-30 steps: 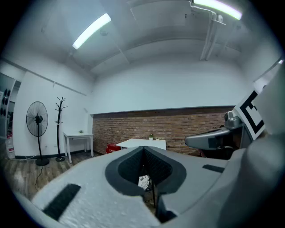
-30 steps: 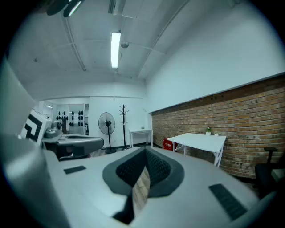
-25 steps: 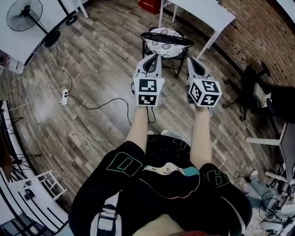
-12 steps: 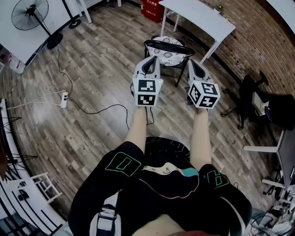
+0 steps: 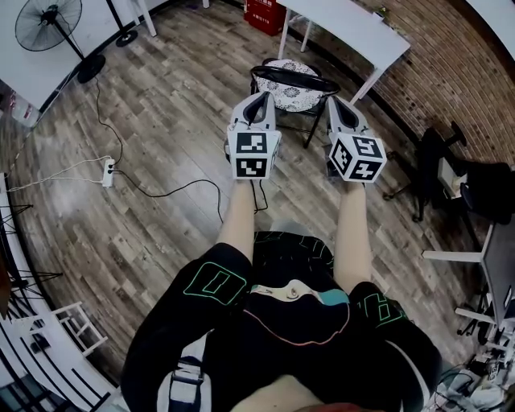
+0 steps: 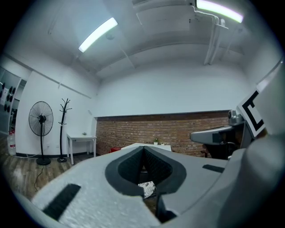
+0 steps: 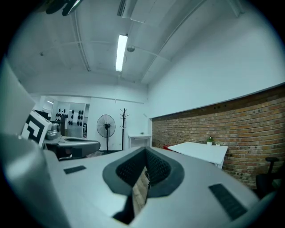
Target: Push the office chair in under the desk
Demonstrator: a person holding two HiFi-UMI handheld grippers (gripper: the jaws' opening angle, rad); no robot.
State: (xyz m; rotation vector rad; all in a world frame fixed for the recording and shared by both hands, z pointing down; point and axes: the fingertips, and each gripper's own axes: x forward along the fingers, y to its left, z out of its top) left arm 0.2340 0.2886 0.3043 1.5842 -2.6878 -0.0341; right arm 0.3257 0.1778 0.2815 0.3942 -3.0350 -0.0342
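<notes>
The left gripper (image 5: 261,98) and the right gripper (image 5: 335,103) each have their jaws closed tip to tip, with nothing between them. They point level, side by side. The office chair (image 5: 291,74) stands just ahead of both tips; whether they touch it cannot be told. The desk (image 5: 346,22) lies beyond the chair.

Plain office or studio room, white desk (image 5: 354,28) stood by a brick wall (image 5: 459,64), wood-plank floor (image 5: 161,105), pedestal fan (image 5: 50,18), coat stand (image 6: 65,129), ceiling strip light (image 6: 98,34)
</notes>
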